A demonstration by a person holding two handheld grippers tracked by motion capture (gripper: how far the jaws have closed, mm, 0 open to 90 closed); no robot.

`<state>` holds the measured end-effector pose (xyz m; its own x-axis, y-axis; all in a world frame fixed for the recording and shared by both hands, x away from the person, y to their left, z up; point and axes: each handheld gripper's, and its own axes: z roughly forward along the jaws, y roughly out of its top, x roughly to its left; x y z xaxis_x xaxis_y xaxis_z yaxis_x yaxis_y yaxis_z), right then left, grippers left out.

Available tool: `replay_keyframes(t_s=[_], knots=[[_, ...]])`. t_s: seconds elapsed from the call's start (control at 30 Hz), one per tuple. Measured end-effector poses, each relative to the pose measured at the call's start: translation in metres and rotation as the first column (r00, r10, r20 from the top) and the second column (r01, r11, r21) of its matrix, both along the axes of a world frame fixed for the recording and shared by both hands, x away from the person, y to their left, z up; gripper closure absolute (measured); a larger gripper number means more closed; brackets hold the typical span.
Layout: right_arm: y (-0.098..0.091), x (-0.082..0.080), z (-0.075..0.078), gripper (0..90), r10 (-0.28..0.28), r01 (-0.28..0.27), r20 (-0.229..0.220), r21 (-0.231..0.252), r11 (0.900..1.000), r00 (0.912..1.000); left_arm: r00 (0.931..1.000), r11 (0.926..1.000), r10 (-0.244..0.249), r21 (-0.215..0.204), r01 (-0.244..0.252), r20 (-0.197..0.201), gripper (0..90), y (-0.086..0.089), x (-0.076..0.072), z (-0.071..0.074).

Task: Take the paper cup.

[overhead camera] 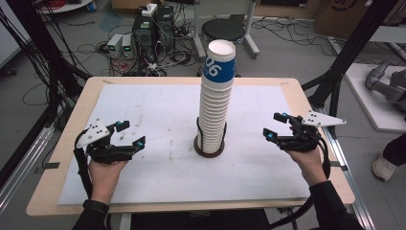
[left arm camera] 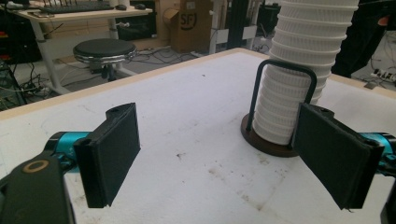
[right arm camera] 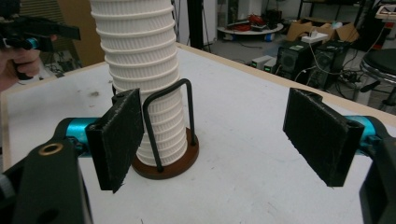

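Table (overhead camera: 158, 100) with a white mat, seen from above, and on it a tall stack of white ribbed paper cups (overhead camera: 214, 103) standing upright in a dark round holder (overhead camera: 209, 147) with black wire hoops. The stack sits between the two claws, well apart from each: to the right of the left gripper (overhead camera: 129, 134) and to the left of the right gripper (overhead camera: 272, 125). Both claws hover over the mat with their jaws spread wide and nothing between them.

In the left gripper view the stack (left arm camera: 299, 70) stands ahead and to the right, partly behind the right-hand jaw. In the right gripper view it (right arm camera: 144, 79) stands ahead and to the left, just beyond the left-hand jaw.

This looks like the approach step: neither claw has reached the cups. The next move likely calls for one claw to close in on the top cup (overhead camera: 219, 60) and lift it straight up, perhaps while the other steadies the stack lower down.

The top cup carries a blue band with white digits reading "06". A cardboard box (left arm camera: 189, 21) in the background shows the letters "SF".
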<state>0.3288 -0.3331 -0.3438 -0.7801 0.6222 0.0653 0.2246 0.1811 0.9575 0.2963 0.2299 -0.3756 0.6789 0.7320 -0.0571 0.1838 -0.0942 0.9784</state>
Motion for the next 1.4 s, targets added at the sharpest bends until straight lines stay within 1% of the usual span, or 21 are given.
replay_keyframes(t_s=[0.03,0.13,0.17,0.2,0.23,0.27,0.3,0.33,0.5,0.6,0.73,0.83,0.9,0.97,1.0,1.07,1.13,1.23,1.27,1.37,1.4], knots=[[0.000,0.000,0.000,21.0,-0.005,0.005,0.008,-0.001,1.0000,1.0000,1.0000,1.0000,-0.003,-0.005,0.003,-0.005,15.1,0.001,0.002,0.000],[0.001,0.001,0.000,20.9,0.000,0.000,0.012,-0.008,1.0000,0.9999,1.0000,1.0000,-0.005,-0.002,0.005,-0.008,15.1,0.000,0.004,0.000],[0.001,0.001,-0.001,20.8,0.001,-0.001,0.002,-0.009,1.0000,1.0000,1.0000,1.0000,-0.005,-0.002,0.005,-0.008,15.1,0.000,0.004,0.000],[0.001,0.001,-0.002,20.8,0.000,0.000,0.002,-0.011,0.9999,1.0000,1.0000,1.0000,-0.007,0.006,0.007,-0.006,15.1,0.000,0.004,-0.001],[0.000,0.001,-0.002,20.8,-0.005,0.005,0.002,-0.011,0.9999,1.0000,0.9999,1.0000,-0.008,0.003,0.008,-0.008,15.1,-0.001,0.005,-0.001],[-0.001,0.002,-0.003,20.9,-0.005,0.005,0.001,-0.011,0.9999,1.0000,0.9997,0.9998,-0.019,0.000,0.019,-0.011,15.1,-0.003,0.006,-0.001],[-0.001,0.002,-0.003,20.9,-0.005,0.005,0.001,-0.011,0.9999,1.0000,0.9997,0.9998,-0.019,0.000,0.019,-0.011,15.1,-0.003,0.006,-0.001],[-0.002,0.003,-0.003,20.9,-0.001,0.001,-0.011,-0.008,1.0000,0.9999,0.9996,0.9997,-0.025,0.006,0.025,-0.012,15.1,-0.004,0.007,-0.001],[-0.004,0.000,-0.002,20.9,-0.008,0.008,0.002,-0.009,0.9999,1.0000,0.9978,0.9978,-0.065,0.012,0.065,-0.016,15.1,-0.011,0.010,0.000],[-0.005,-0.001,-0.002,20.9,-0.011,0.011,0.005,-0.008,0.9999,0.9999,0.9979,0.9979,-0.063,0.014,0.064,-0.011,15.1,-0.012,0.010,0.000],[-0.005,-0.002,-0.001,20.9,-0.013,0.013,0.014,-0.009,0.9999,0.9998,0.9968,0.9969,-0.078,-0.009,0.078,-0.017,15.1,-0.012,0.010,0.002],[-0.004,-0.002,0.000,20.9,-0.011,0.011,0.021,-0.009,0.9999,0.9997,0.9964,0.9965,-0.083,-0.011,0.083,-0.013,15.1,-0.012,0.010,0.004],[-0.004,-0.002,0.000,20.8,-0.014,0.014,0.016,-0.009,0.9999,0.9998,0.9951,0.9953,-0.096,-0.016,0.096,-0.023,15.1,-0.013,0.011,0.005],[-0.004,0.000,0.000,20.8,-0.013,0.013,0.017,-0.008,0.9999,0.9998,0.9939,0.9940,-0.106,-0.031,0.105,-0.030,15.1,-0.014,0.011,0.006],[-0.004,0.000,0.000,20.9,-0.014,0.015,0.018,-0.008,0.9999,0.9997,0.9934,0.9933,-0.110,-0.037,0.109,-0.031,15.1,-0.014,0.011,0.007],[-0.004,0.000,0.000,20.8,-0.015,0.015,0.018,-0.006,0.9999,0.9997,0.9936,0.9938,-0.108,-0.031,0.107,-0.034,15.1,-0.015,0.012,0.010],[-0.004,0.000,0.000,20.8,-0.013,0.013,0.019,-0.003,0.9999,0.9997,0.9928,0.9928,-0.116,-0.034,0.115,-0.031,15.1,-0.017,0.012,0.013],[-0.004,0.001,0.001,20.9,-0.014,0.014,0.018,0.000,0.9999,0.9997,0.9905,0.9908,-0.134,-0.022,0.134,-0.030,15.1,-0.020,0.015,0.020],[-0.004,0.001,0.001,20.8,-0.016,0.016,0.025,-0.001,0.9999,0.9996,0.9905,0.9907,-0.135,-0.023,0.134,-0.030,15.1,-0.022,0.016,0.023],[-0.005,0.001,0.001,20.8,-0.016,0.016,0.017,0.003,0.9999,0.9997,0.9877,0.9875,-0.155,-0.036,0.154,-0.022,15.1,-0.028,0.021,0.029],[-0.005,0.001,0.002,20.8,-0.019,0.019,0.027,0.001,0.9998,0.9995,0.9863,0.9860,-0.163,-0.036,0.163,-0.021,15.1,-0.030,0.023,0.032]])
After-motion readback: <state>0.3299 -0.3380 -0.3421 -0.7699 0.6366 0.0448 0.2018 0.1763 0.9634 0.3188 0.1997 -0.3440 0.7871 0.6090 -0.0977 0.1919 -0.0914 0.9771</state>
